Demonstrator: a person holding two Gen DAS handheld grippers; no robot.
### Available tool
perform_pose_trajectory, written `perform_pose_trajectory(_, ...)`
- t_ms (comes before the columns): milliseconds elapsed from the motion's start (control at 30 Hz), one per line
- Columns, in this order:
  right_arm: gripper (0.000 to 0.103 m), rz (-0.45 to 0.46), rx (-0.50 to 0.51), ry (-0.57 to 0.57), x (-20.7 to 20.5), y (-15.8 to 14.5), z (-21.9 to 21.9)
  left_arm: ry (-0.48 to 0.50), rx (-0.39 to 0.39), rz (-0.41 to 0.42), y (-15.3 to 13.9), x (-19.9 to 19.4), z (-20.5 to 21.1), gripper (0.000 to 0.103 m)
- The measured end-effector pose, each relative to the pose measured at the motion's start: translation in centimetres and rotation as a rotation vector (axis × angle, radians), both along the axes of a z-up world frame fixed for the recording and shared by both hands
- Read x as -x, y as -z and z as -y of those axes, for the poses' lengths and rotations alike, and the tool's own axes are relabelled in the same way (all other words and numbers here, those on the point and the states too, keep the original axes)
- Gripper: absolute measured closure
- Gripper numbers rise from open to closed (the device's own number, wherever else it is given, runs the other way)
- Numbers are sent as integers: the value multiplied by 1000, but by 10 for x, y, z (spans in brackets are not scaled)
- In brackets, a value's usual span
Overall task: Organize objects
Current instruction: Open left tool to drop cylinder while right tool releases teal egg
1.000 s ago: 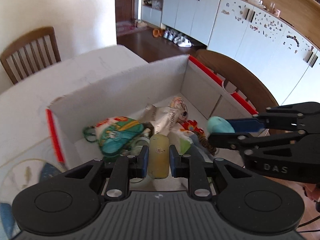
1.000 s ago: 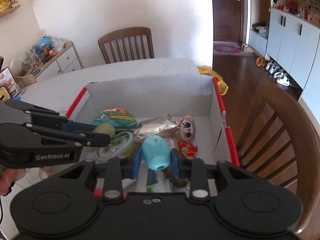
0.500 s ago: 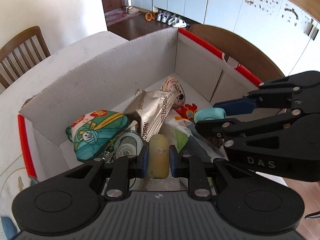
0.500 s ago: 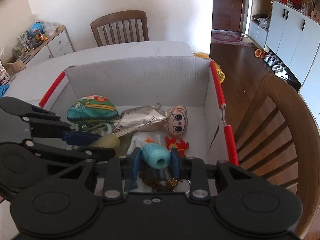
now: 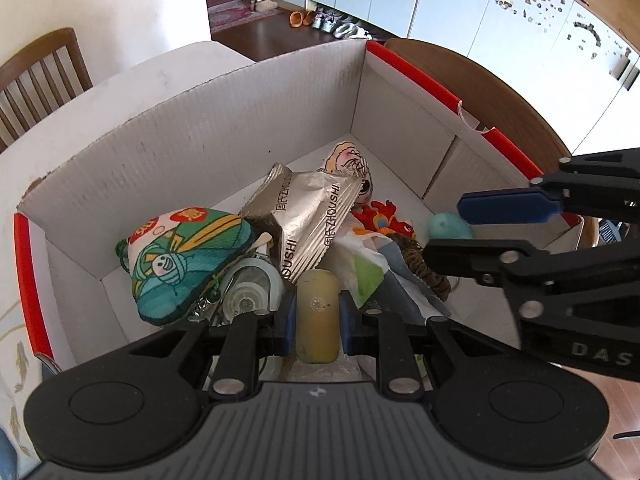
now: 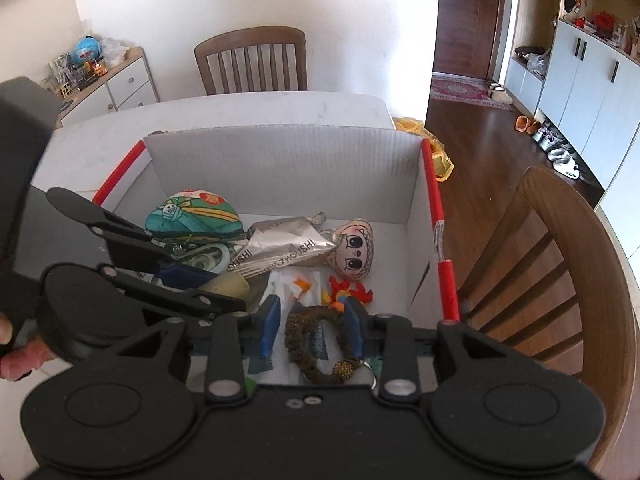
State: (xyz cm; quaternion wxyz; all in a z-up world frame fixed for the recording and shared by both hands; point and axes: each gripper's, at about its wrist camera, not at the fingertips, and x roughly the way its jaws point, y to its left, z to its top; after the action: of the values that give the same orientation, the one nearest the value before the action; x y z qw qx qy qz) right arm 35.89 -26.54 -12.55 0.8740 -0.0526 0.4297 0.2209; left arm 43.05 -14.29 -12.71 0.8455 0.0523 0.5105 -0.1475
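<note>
A white cardboard box (image 5: 224,136) with red edges holds several items. My left gripper (image 5: 318,316) is shut on a yellowish cylinder (image 5: 318,316) low inside the box; the cylinder also shows in the right wrist view (image 6: 230,284). My right gripper (image 6: 312,320) is open and empty over a brown bead bracelet (image 6: 316,344). A teal egg-shaped object (image 5: 448,226) lies in the box under the right gripper's fingers (image 5: 500,204); the right wrist view does not show it.
In the box: a green printed pouch (image 5: 184,256), a silver snack bag (image 5: 312,216), a doll head (image 6: 354,250), a red toy (image 6: 350,290). Wooden chairs stand behind the table (image 6: 252,60) and at the right (image 6: 560,264).
My right gripper has opened and let go of the teal egg-shaped object, which now lies in the box. Both grippers have moved lower into the box.
</note>
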Motion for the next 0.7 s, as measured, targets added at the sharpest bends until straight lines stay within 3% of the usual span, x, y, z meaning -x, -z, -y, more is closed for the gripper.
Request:
perform_pose_trajectory(367, 62, 40, -29, 8, 14, -22, 4, -28, 52, 29, -15, 7, -7, 82)
perform_pose_trajectory(567, 56, 63, -47, 16, 24, -34, 6, -40, 95, 57, -26, 18, -16, 73)
perform_pose_trajectory(667, 55, 71, -58, 25, 30, -39, 6, -38, 102, 82, -33, 26, -19, 59)
perform_pose_trajectory(700, 55, 75, -60, 26, 32, -41, 7, -40, 106, 99, -36, 31, -21, 46)
